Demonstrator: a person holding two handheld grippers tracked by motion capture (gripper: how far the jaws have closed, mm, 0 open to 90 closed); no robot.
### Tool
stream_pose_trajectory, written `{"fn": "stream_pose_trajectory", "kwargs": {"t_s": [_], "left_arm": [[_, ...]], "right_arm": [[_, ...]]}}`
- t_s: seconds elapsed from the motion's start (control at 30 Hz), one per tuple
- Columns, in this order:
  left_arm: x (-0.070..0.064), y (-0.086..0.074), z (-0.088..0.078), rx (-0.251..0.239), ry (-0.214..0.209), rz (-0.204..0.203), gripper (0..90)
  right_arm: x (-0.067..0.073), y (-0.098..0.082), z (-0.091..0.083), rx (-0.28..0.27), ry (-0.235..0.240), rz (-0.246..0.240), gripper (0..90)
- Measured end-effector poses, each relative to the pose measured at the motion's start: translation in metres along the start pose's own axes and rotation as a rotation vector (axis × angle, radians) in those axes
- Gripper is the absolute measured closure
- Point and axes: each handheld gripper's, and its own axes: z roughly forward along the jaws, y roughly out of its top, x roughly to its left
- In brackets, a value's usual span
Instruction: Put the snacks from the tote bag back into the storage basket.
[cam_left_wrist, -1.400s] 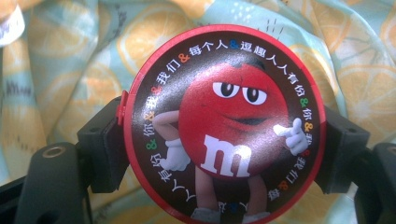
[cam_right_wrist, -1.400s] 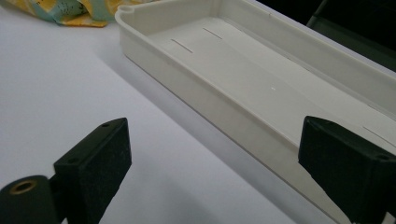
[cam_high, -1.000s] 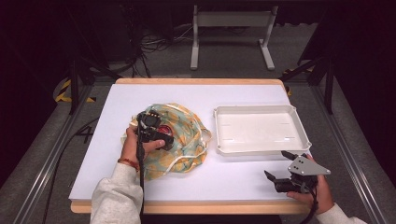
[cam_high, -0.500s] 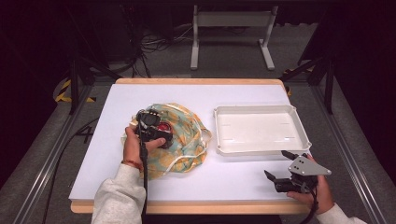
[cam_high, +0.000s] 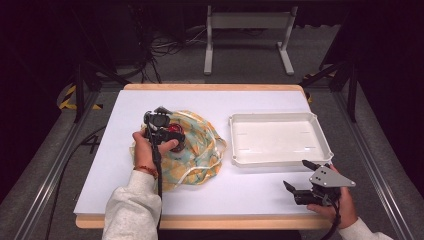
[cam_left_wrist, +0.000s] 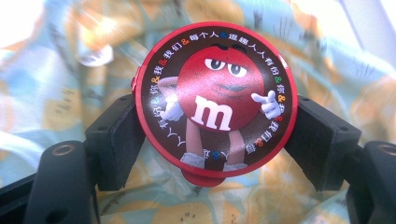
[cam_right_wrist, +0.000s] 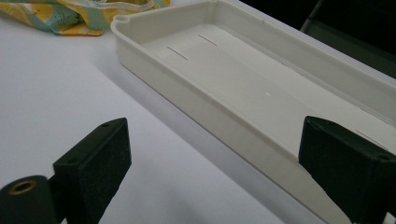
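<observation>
A white table (cam_high: 260, 195) seen from above, with a person's forearms coming in from the near edge. On the left lies a crumpled cloth bag (cam_high: 197, 150) printed in yellow and pale blue, with a white drawstring. The left gripper (cam_high: 167, 137) is down on top of it, and its jaws have just been closing on a round red tin (cam_left_wrist: 215, 100) — the lid shows a red cartoon candy figure ringed with small lettering. The black pads press the tin's two sides, so it looks firmly held, sitting just above the bag's folds.

To the right of the bag stands a shallow white tray (cam_high: 235, 150) with nothing in it. The right gripper (cam_high: 300, 177) rests near the table's front edge, just beside the tray, jaws spread wide and holding nothing.

Judging by this, the tin is gripped but not yet lifted clear — carrying it over and setting it in the tray likely remains.
</observation>
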Motion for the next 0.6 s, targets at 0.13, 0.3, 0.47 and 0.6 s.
{"fn": "stream_pose_trajectory", "kwargs": {"t_s": [0.13,0.3,0.47,0.6], "left_arm": [[-0.008,0.008,-0.003,-0.004,0.017,-0.008,25.1],[-0.018,0.016,-0.008,-0.011,0.032,0.006,25.1],[-0.027,0.02,-0.013,-0.021,0.026,0.029,25.1],[-0.034,0.021,-0.012,-0.02,0.017,0.042,25.1]], "right_arm": [[0.002,0.001,0.002,0.004,0.004,-0.005,9.9],[0.002,0.002,0.003,0.004,0.007,-0.009,9.9],[0.002,0.003,0.003,0.004,0.01,-0.012,9.9],[0.004,0.003,0.003,0.003,0.013,-0.017,9.8]]}}
